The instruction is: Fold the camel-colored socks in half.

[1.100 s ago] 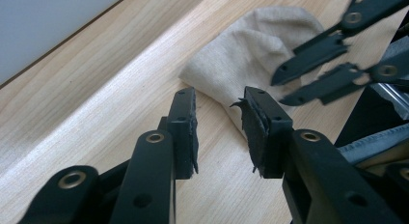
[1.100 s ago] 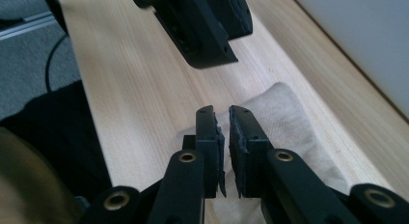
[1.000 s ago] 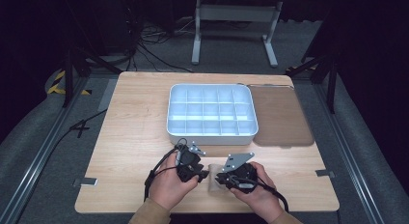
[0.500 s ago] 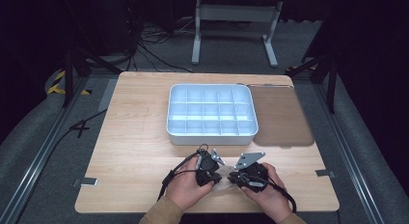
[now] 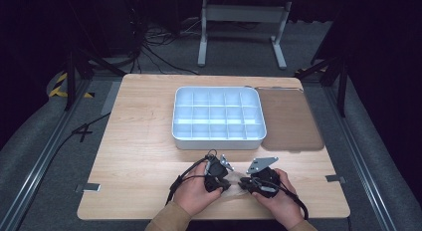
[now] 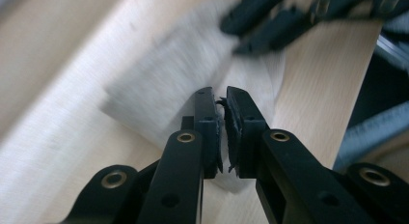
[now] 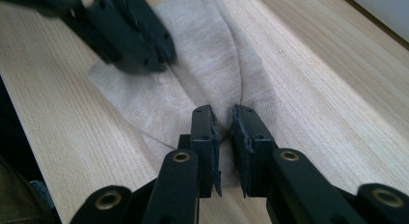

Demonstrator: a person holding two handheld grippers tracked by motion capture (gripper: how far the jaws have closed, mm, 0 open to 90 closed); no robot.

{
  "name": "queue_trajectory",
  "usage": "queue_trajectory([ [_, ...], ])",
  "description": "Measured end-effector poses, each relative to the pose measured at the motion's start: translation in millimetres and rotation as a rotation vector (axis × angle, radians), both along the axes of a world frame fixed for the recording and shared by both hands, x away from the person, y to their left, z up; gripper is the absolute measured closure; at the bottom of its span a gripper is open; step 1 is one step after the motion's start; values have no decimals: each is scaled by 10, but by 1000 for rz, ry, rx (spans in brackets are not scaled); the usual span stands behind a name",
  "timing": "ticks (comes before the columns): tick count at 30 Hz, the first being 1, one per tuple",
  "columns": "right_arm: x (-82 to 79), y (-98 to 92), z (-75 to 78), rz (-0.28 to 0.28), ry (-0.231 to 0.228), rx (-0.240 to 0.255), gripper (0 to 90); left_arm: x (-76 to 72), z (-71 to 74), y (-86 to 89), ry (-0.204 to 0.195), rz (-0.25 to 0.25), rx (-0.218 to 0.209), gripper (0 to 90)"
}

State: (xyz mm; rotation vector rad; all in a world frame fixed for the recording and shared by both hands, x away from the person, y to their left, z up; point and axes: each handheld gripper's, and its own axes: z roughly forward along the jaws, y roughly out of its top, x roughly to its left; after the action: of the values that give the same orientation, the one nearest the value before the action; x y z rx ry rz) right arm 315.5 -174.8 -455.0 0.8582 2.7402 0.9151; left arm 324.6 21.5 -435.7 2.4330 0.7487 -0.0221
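Note:
A small beige cloth [image 5: 231, 187] lies flat on the wooden table [image 5: 139, 156] near its front edge, between my two grippers. My left gripper [image 5: 222, 184] is shut on a raised fold at one end of the cloth [image 6: 164, 84]; the pads pinch the fabric in the left gripper view [image 6: 223, 96]. The right gripper [image 5: 246, 184] faces it from the other end. Its jaws [image 7: 223, 113] have just been opening and stand slightly apart, with a ridge of the cloth [image 7: 202, 55] running into the gap. The left gripper [image 7: 130, 31] shows blurred beyond.
A white compartment tray [image 5: 217, 141] sits mid-table just beyond the hands. A brown mat [image 5: 291, 119] lies to its right. A black cable [image 5: 181, 178] trails from the left gripper. The table's front edge is close under the wrists.
Both hands have shifted a little right and come down onto the cloth. The left jaws have closed on it. The right jaws have parted slightly.

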Motion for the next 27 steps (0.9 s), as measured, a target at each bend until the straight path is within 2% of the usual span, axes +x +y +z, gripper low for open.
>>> queue_trajectory([
  [1, -2, 2, 0, 0, 0, -1, 803, 11, 31, 21, -51, 31, -28, 832],
  [2, -5, 4, 1, 1, -2, -2, 804, 15, 37, 23, -76, 49, -34, 843],
  [3, -8, 8, 2, 3, -4, -3, 805, 23, 28, 19, -87, 64, -39, 854],
  [5, -10, 9, 3, 3, -7, -6, 806, 35, 15, 16, -99, 70, -24, 879],
  [6, -13, 11, 1, 2, -8, -5, 806, 48, -17, 6, -105, 80, 2, 879],
  [8, -19, 7, 0, 6, -13, -3, 808, 82, -80, 5, -91, 98, 45, 894],
  [11, -27, 4, 0, 2, -14, -4, 809, 117, -144, 25, -67, 117, 65, 897],
  [14, -33, 4, -1, 1, -16, -3, 808, 129, -150, 59, -48, 130, 52, 897],
  [16, -37, 4, 1, 3, -22, -3, 807, 128, -151, 68, -49, 128, 42, 890],
  [20, -48, -5, 32, 4, -23, 2, 809, 106, -76, 124, -37, 117, -9, 848],
  [23, -48, -19, 83, 7, -24, 24, 818, 66, 5, 175, -41, 125, -21, 833],
  [27, -59, -26, 146, 12, -35, 32, 828, 39, 75, 240, -44, 122, -14, 817],
])
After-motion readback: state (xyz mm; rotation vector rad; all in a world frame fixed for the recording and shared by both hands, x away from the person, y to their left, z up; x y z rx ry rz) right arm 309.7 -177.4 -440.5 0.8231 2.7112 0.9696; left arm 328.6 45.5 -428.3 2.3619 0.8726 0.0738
